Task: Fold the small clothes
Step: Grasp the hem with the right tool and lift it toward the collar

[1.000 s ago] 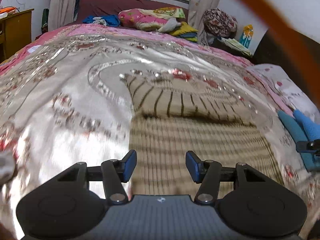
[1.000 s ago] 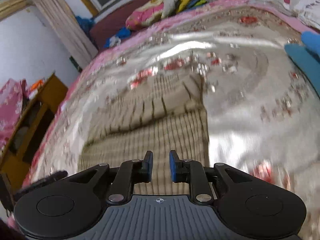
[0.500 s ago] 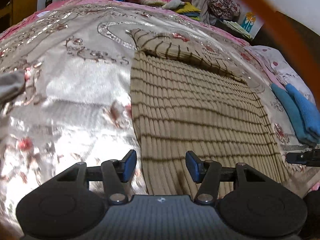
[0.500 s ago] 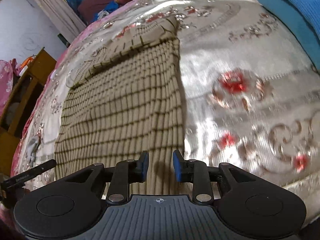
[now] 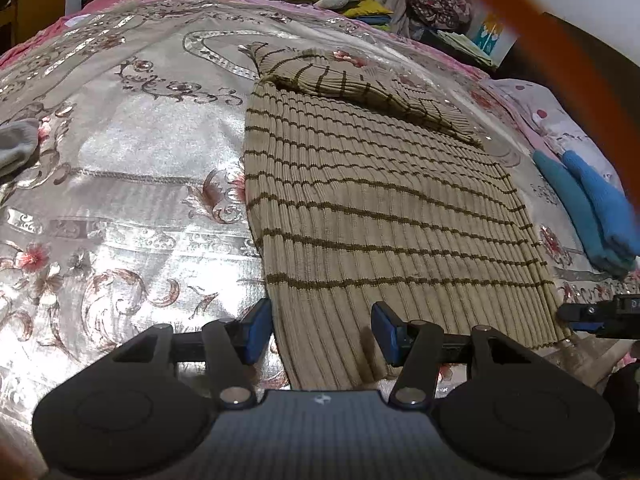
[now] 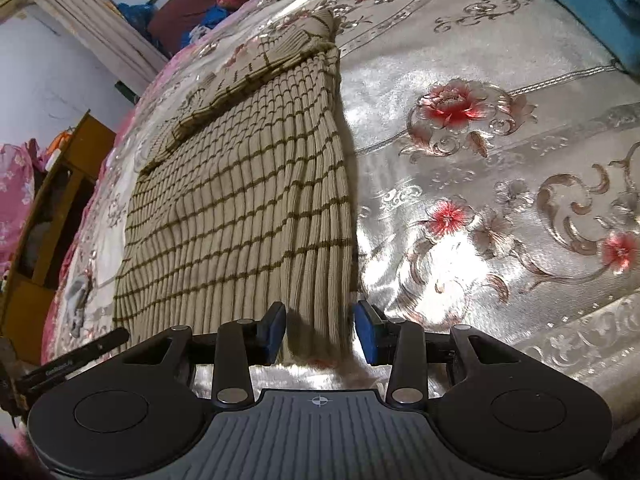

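With the striped sweater (image 5: 380,216) flat on the bed (image 5: 120,184) and both the left gripper (image 5: 322,330) and the right gripper (image 6: 320,330) spread over its near corners, the right's fingers having just been opening, either could pinch the slippery bedspread too.

Bed (image 5: 132,168) under shiny floral cover; striped beige sweater (image 5: 380,216), folded blue garment (image 5: 592,208), grey cloth (image 5: 18,144)

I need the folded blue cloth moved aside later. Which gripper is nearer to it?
Right. The right gripper sits at the striped garment's corner beside the blue cloth; the left gripper is at the opposite corner.
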